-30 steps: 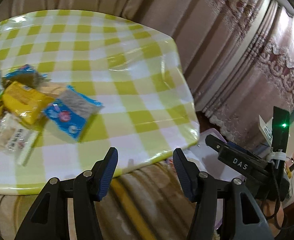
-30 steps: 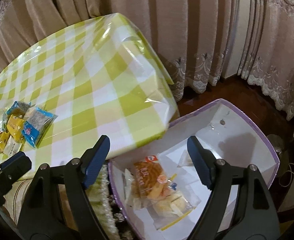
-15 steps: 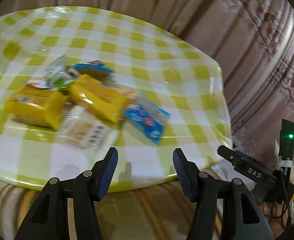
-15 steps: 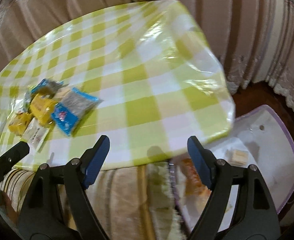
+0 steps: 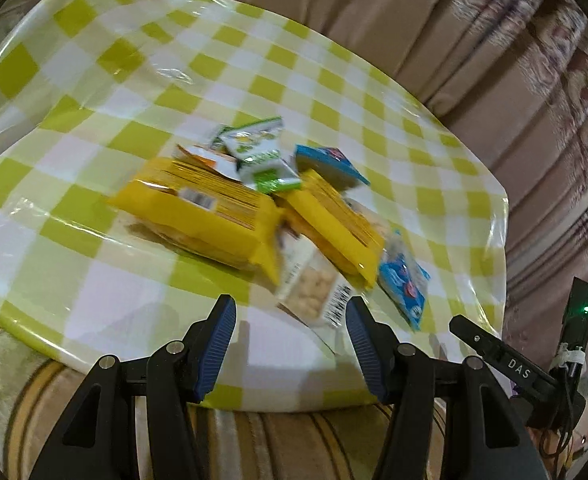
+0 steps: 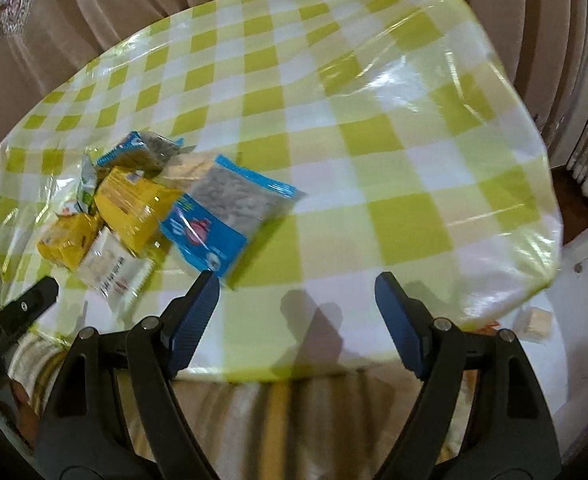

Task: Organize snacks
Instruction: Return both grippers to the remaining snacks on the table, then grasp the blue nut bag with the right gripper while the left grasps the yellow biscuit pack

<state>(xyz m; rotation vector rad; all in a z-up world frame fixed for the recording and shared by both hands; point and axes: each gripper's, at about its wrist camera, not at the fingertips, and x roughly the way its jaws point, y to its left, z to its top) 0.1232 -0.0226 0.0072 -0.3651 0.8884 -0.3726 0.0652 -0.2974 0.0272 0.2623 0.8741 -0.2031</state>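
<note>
The left gripper (image 5: 290,338) has its jaws partly open with nothing between them, and they hang just short of the near edge of the table (image 5: 94,292), pointing at a clear packet of small round biscuits (image 5: 311,280) that lies closest to them. The right gripper (image 6: 294,312) has its jaws set wide and likewise empty, above the near edge of the table, with the big blue packet (image 6: 222,216) just beyond its left jaw. The snacks still sit in one loose heap on the table: a large yellow packet (image 5: 202,208), a second yellow packet (image 5: 333,224) leaning across it, a green and white sachet (image 5: 262,160), a small blue packet (image 5: 403,284) at the heap's right edge, and another blue one (image 5: 329,164) behind. To my eye most of the sorting is still ahead, since the heap is untouched and overlapping; a white bin with a purple rim (image 6: 585,280) beside the table, low on the right, already holds at least one small pale packet (image 6: 535,320), so some snacks look to be put away. The packets overlap, so lifting one may drag its neighbours, and the glossy checked cover looks slippery. Curtains (image 5: 493,60) hang close behind the table.
</note>
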